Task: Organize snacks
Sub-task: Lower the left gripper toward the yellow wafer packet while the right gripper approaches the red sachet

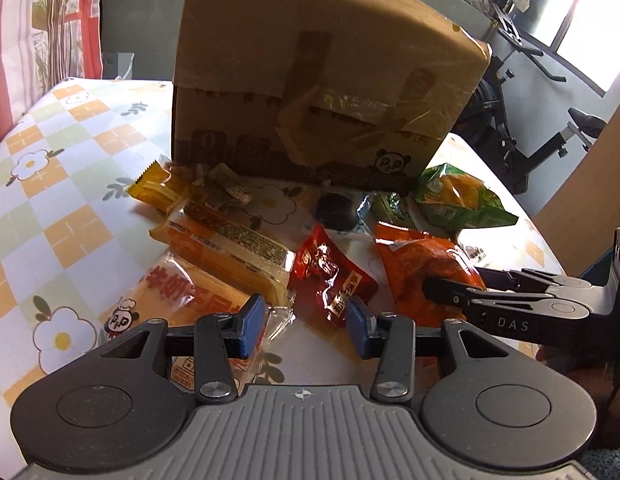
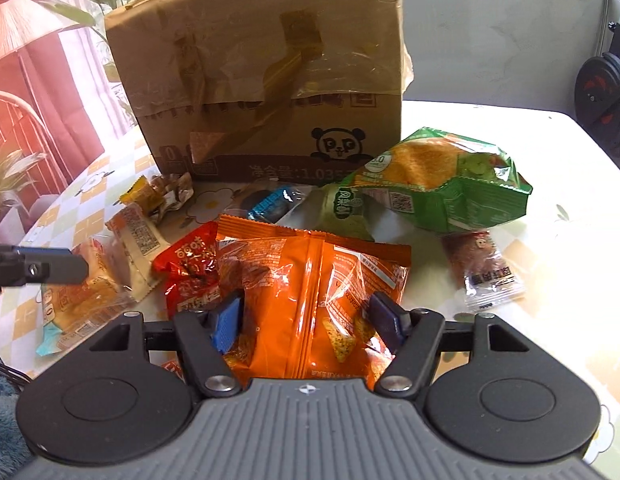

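Note:
A tall cardboard box [image 1: 318, 80] [image 2: 261, 80] stands behind a pile of snacks on the flowered tablecloth [image 1: 69, 160]. My right gripper [image 2: 305, 322] [image 1: 446, 296] is shut on the orange chip bag [image 2: 310, 280] [image 1: 414, 260], whose foil fills the gap between its blue pads. My left gripper [image 1: 305, 326] hangs open low over the table. Its left pad sits over the clear wrap of a yellow cake packet [image 1: 181, 292], and its right pad is at the edge of a small red packet [image 1: 330, 276] [image 2: 189, 272]. One left finger [image 2: 53, 268] shows at the edge of the right wrist view.
A second yellow cake packet [image 1: 229, 248], a dark cookie in blue wrap [image 1: 336, 208] [image 2: 269, 202], a green chip bag [image 1: 458, 196] [image 2: 442, 176] and a small brown snack [image 2: 482, 268] lie around. An exercise bike [image 1: 550, 128] stands beyond the table's far right edge.

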The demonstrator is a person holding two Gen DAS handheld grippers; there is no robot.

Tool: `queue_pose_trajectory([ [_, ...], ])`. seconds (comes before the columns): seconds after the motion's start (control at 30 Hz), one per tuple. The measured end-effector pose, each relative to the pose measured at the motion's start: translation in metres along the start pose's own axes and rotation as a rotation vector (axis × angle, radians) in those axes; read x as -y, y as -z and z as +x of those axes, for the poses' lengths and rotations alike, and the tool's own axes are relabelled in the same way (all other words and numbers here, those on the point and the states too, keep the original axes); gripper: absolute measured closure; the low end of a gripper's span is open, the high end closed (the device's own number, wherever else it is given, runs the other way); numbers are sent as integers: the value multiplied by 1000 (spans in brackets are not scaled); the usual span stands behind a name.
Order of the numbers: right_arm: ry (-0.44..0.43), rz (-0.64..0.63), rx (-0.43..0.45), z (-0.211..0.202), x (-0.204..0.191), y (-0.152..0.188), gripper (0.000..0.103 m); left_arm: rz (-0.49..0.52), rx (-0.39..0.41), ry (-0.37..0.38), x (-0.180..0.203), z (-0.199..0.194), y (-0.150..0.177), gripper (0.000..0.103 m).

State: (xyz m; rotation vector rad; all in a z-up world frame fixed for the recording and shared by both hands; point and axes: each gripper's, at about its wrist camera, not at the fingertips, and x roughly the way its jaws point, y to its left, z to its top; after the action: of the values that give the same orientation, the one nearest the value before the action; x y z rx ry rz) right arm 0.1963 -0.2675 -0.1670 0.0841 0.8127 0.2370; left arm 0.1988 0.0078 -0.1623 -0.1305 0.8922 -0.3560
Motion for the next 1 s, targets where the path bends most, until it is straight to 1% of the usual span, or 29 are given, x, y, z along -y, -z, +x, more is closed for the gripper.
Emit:
queue_pose_trajectory([
  [0.07,10,5,1,0,1,0,34,-9,-10,-3,-4,6,2,56],
  [0.2,35,15,3,-2,4,0,34,-13,6,-2,-13,8,-1,57],
  [0.47,82,55,8,-7,7,-4,33,-6,25,-63,-28,5,-6,57],
  [0.53,77,66,23,-11,7,-6,31,10,29,-94,-31,4,-7,57],
  [0.57,73,68,35,-13,6,-8,26,12,32,-108,-34,4,-8,57],
  [0.6,72,67,47,-15,5,-10,24,9,37,-115,-38,4,-9,57],
  [0.73,68,34,76,-21,0,-18,23,-23,58,-156,-59,2,-15,57],
  [0.87,41,5,99,-23,-9,-26,23,-55,84,-197,-83,-2,-24,57],
  [0.93,27,-3,115,-23,-14,-30,23,-86,110,-199,-95,-6,-29,57],
  [1.0,7,-35,126,-22,-23,-35,23,-126,141,-183,-104,-14,-34,57],
])
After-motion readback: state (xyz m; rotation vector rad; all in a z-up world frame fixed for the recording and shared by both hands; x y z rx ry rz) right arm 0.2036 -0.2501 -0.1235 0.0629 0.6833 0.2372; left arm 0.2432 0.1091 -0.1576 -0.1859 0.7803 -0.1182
